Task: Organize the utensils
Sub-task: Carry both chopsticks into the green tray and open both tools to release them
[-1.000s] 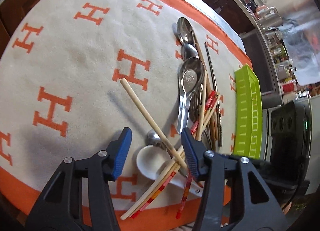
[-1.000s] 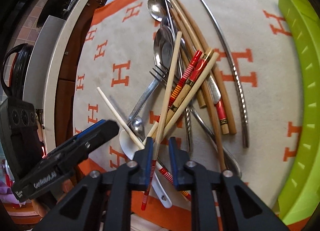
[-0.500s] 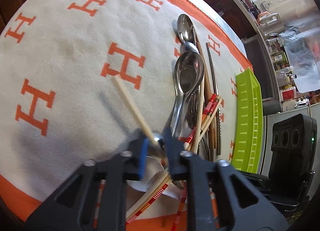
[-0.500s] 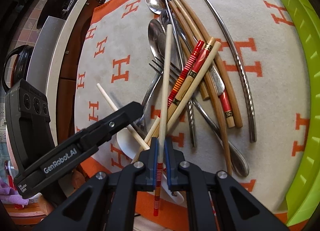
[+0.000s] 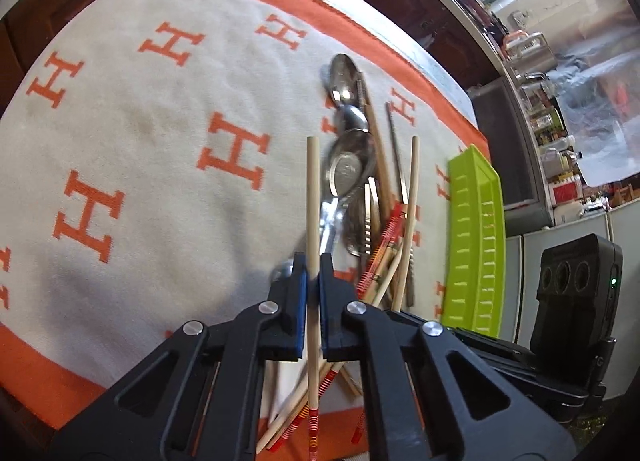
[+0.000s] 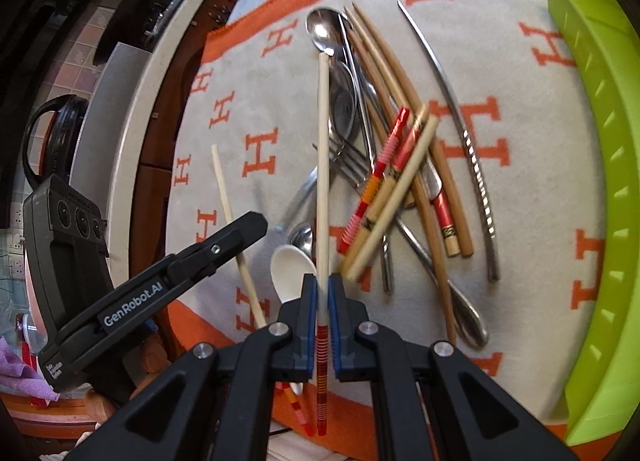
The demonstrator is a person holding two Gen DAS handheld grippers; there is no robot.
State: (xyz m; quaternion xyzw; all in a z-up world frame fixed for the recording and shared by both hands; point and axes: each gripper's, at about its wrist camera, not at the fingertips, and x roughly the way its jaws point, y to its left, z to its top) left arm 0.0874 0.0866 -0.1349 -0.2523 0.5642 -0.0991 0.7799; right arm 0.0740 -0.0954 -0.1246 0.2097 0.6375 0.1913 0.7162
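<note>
A pile of utensils lies on a cream cloth with orange H marks (image 5: 152, 149): steel spoons (image 5: 344, 77), forks, brown chopsticks (image 6: 384, 61), red-striped chopsticks (image 6: 384, 165), a white ceramic spoon (image 6: 290, 269). My left gripper (image 5: 313, 273) is shut on a pale chopstick (image 5: 312, 189) and holds it lifted, pointing away. My right gripper (image 6: 322, 293) is shut on another pale chopstick (image 6: 323, 141) with a red-striped end, also lifted. The left gripper (image 6: 240, 233) and its chopstick (image 6: 226, 197) show in the right wrist view.
A lime green tray (image 5: 476, 229) lies at the right of the cloth and also shows in the right wrist view (image 6: 600, 141). The round table edge (image 6: 160, 73) and dark wood lie to the left. Kitchen shelves (image 5: 552, 121) stand beyond.
The left gripper closed on the pale chopstick and lifted it upright out of the pile. The right gripper has raised its chopstick higher, away from the pile.
</note>
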